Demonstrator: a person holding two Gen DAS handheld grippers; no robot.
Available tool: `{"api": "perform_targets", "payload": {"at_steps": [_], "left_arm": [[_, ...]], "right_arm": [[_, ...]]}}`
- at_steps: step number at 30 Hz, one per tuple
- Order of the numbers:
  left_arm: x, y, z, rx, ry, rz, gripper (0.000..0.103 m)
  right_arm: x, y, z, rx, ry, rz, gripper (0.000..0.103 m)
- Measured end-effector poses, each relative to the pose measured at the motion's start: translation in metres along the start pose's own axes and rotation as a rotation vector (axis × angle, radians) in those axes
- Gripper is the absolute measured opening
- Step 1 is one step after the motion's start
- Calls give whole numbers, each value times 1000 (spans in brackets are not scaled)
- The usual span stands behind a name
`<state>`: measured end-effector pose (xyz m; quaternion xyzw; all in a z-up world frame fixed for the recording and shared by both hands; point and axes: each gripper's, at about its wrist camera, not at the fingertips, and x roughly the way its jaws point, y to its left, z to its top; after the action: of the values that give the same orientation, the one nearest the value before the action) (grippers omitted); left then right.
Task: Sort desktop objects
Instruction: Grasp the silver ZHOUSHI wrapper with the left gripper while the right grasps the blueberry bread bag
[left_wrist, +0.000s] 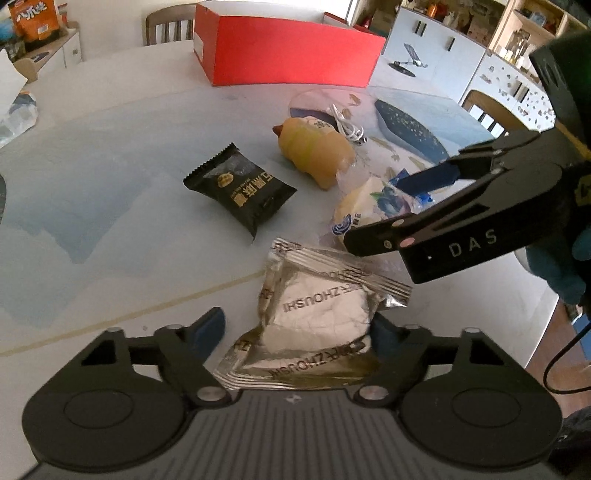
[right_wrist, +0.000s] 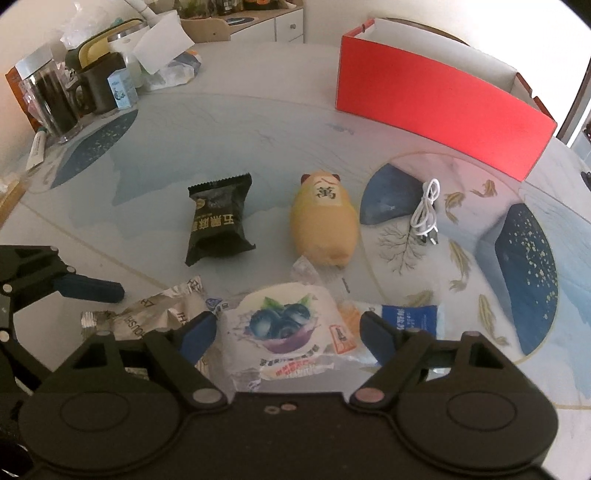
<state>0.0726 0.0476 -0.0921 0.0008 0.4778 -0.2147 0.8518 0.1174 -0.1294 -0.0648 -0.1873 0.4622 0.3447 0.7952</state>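
Observation:
A silver foil packet lies on the table between the fingers of my left gripper. Its left pad stands clear of the foil and its right pad is at the foil's edge, so the gripper is open. My right gripper straddles a blueberry-print packet, open, its pads at the wrapper's edges. From the left wrist view, the right gripper hangs over that blueberry packet. Further off lie a black snack packet, a yellow toy animal and a white cable.
A red box stands open at the back of the table. Jars and a dark mug crowd the far left corner. A blue-labelled sachet lies beside the blueberry packet. A phone stand stands past the red box.

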Motion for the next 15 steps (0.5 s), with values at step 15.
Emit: {"api": "perform_targets", "payload": {"at_steps": [15], "left_arm": [[-11,5,2,-51,-36,3,51]], "right_arm": [[-10,-3,9,3,-1,41,58]]}}
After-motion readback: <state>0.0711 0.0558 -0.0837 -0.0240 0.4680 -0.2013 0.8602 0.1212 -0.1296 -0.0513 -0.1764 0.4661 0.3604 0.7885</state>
